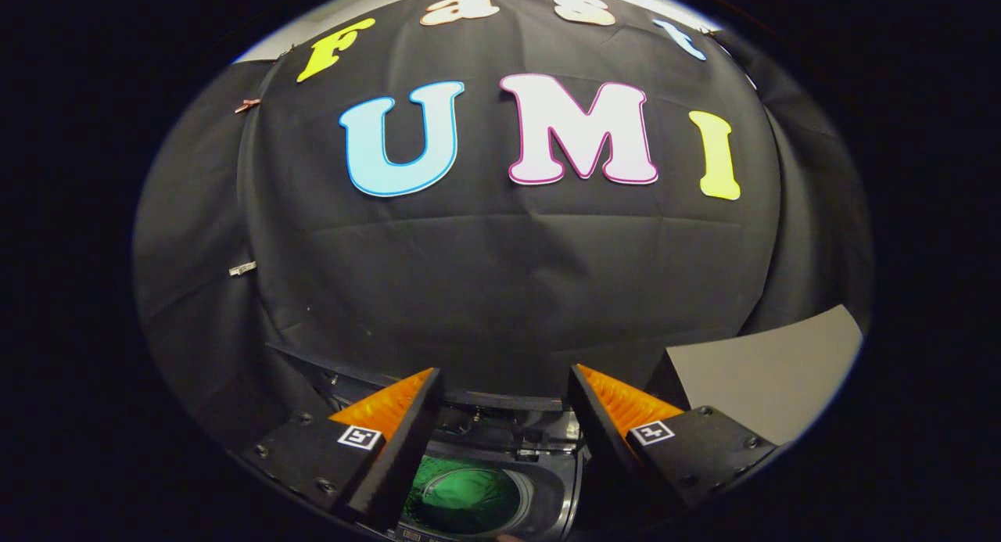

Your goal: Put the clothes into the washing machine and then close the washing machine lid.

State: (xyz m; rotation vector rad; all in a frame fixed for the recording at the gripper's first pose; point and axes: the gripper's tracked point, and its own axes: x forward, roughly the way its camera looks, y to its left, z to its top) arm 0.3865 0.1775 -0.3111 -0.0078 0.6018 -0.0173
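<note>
My gripper (500, 417) hangs with jaws wide apart and empty. Directly below, between the fingers, the green clothes (461, 499) lie inside the washing machine (547, 487) drum; its raised lid (500, 400) stands just ahead, needing pulling down.

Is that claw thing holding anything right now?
Nothing is held. The gripper fingers stand apart and empty above the washing machine, where green clothes lie inside.

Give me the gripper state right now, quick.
gripper: open, holding nothing; fingers spread above the washing machine opening, with the green clothes in the drum below.
</note>
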